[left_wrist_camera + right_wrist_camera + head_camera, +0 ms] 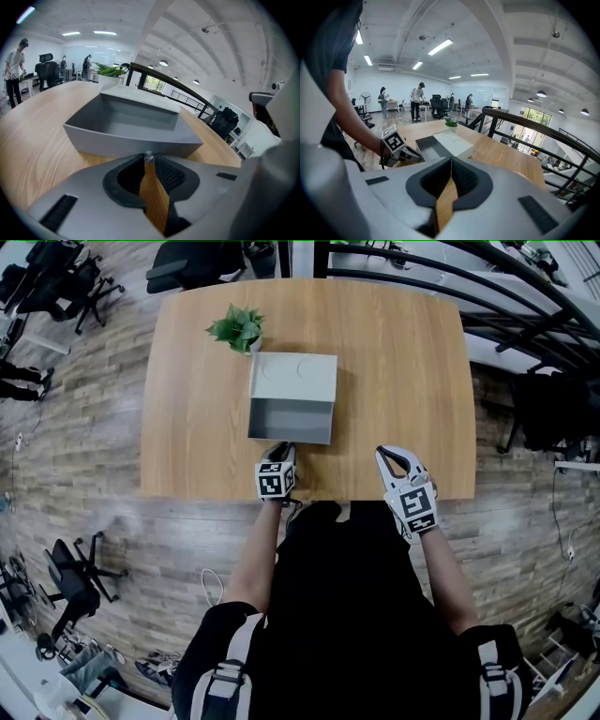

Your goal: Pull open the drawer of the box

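Ribbed left gripper [149, 164], metallic drawer knob [149, 156]

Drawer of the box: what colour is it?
The drawer is grey, clearest in the left gripper view.

The person wears a black top [342, 615] with short sleeves [217, 622]. Grey-and-white straps [225, 679] with dark buckles run over both shoulders. The left gripper [282, 447] and the right gripper [386, 455] have smooth, pale grey shells, and each carries a cube [273, 482] printed with black-and-white square markers. Inside each shell, dark ribbed pads [168, 176] sit in a rounded black surround. Small black slots [58, 213] are set into the shell's flanks.
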